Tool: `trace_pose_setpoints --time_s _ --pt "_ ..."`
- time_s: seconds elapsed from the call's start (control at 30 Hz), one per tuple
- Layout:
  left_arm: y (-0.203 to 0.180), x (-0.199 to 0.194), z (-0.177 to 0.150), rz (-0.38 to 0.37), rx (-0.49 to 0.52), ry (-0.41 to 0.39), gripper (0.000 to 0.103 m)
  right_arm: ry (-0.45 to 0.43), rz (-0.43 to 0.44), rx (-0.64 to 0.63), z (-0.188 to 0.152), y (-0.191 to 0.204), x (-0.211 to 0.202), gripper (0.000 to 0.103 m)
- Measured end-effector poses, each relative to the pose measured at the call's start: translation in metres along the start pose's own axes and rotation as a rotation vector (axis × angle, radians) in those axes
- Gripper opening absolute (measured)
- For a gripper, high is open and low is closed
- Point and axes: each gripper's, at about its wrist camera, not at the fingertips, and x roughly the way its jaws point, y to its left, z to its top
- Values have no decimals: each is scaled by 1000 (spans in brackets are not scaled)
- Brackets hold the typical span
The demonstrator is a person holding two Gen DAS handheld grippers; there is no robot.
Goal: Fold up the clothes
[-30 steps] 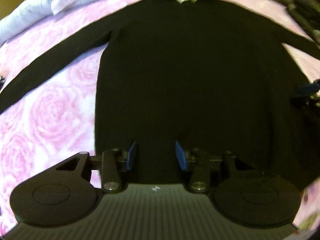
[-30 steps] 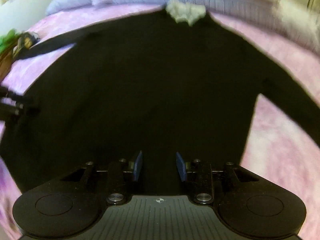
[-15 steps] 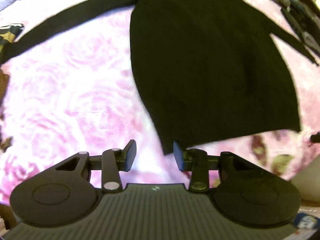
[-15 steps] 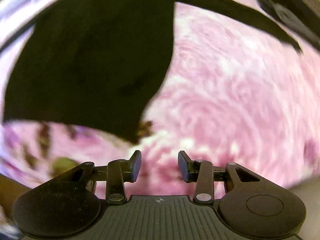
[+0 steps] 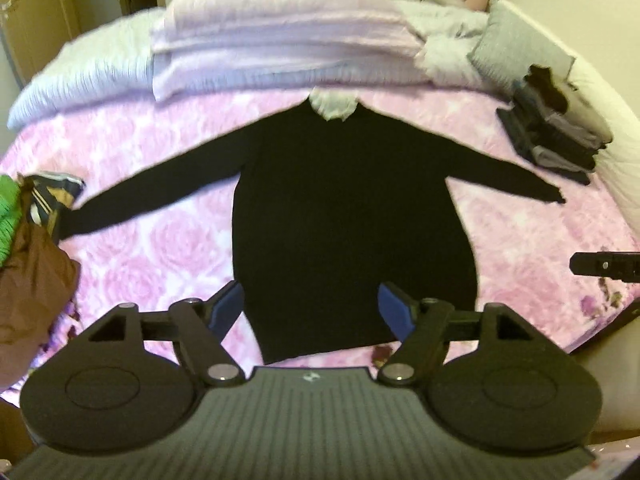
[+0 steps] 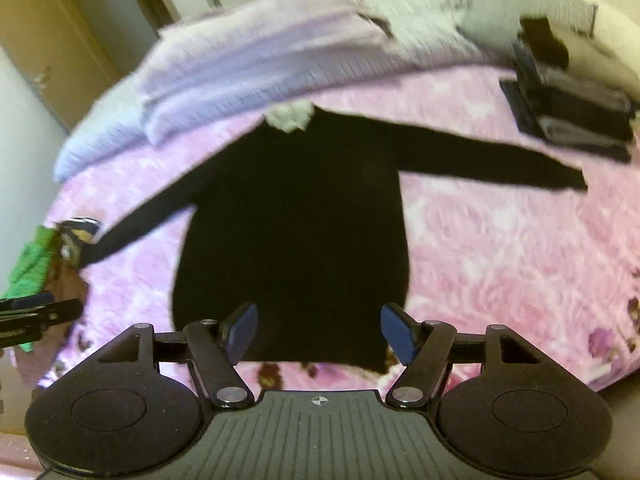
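Note:
A black long-sleeved sweater (image 5: 352, 220) (image 6: 296, 232) with a pale collar lies flat on the pink rose-patterned bedspread (image 5: 160, 248), both sleeves spread out sideways. My left gripper (image 5: 310, 308) hangs high above the sweater's hem, its jaws opening with nothing held between them. My right gripper (image 6: 318, 330) hovers likewise above the hem, jaws opening and empty. The right gripper's tip shows at the right edge of the left wrist view (image 5: 604, 266), and the left gripper's tip at the left edge of the right wrist view (image 6: 36, 312).
Folded lilac blankets (image 5: 280, 40) lie across the head of the bed. A stack of folded dark clothes (image 5: 556, 132) sits at the right. A heap of brown and green clothes (image 5: 28, 260) lies at the left edge. The bed's near edge runs below the hem.
Both grippers have lifted well away from the sweater, so the whole garment now shows. Their jaws have spread much wider. The right wrist view rolled and swung back onto the sweater.

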Motion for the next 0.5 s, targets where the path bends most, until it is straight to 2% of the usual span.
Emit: trace_pose_setpoints --time_s 0.1,0.2,0.33,0.43,0.5 --pt "-23 -36 -7 18 9 -57 86 -26 12 -35 -12 6 -31 68" --pt "-40 -64 -23 27 7 -76 89 -28 11 -76 -28 12 -62 68" --pt "-59 -104 -51 71 7 -123 102 -61 38 -91 -57 11 -101 68" --pt "-69 -128 -72 112 8 -145 102 -55 41 -100 -75 11 -123 68" --pt "-73 -143 -83 99 -7 -152 102 -54 39 -111 -86 12 -138 68"
